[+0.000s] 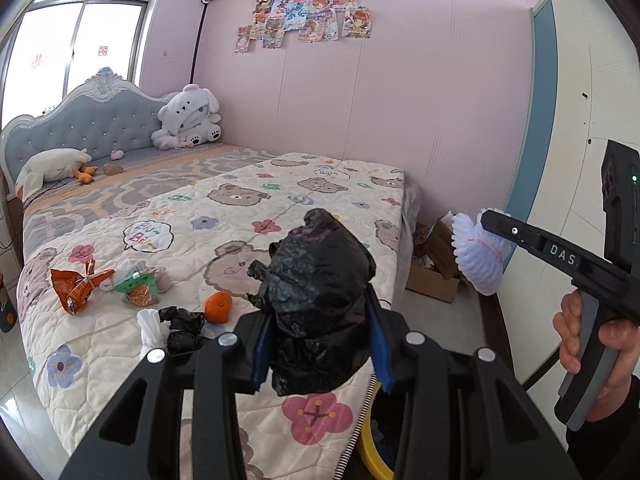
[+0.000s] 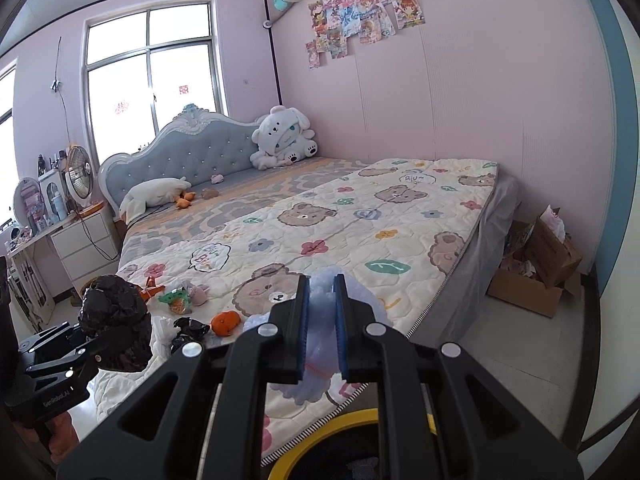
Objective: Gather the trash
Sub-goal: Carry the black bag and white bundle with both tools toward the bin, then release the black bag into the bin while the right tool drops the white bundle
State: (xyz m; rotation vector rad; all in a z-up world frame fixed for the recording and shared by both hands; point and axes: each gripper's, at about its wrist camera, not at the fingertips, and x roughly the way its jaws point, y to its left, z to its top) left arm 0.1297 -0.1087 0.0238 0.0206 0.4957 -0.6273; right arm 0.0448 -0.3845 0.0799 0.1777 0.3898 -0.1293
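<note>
Left gripper (image 1: 320, 312) clamped on crumpled black plastic bag (image 1: 320, 300), held above bed (image 1: 248, 200) edge. Right gripper (image 2: 322, 320) pinched tight on white foam fruit net (image 2: 320, 368), probably above yellow-rimmed bin (image 2: 320, 420). Orange (image 1: 219, 307), wrappers (image 1: 80, 284) on quilt.

The left claw (image 1: 320, 320) points a little downward, its two blue-padded fingers (image 1: 261, 350) part-way apart and pressed against the sides of a crumpled black bag (image 1: 320, 300) held between them. The right claw (image 2: 322, 320) also tilts slightly downward, its fingers (image 2: 304, 320) drawn close together and pinching a piece of white foam netting (image 2: 320, 352). In the left wrist view the right claw sits off to the right, and a bare hand (image 1: 592, 344) wraps around its grey handle, with a dark sleeve at the wrist.
</note>
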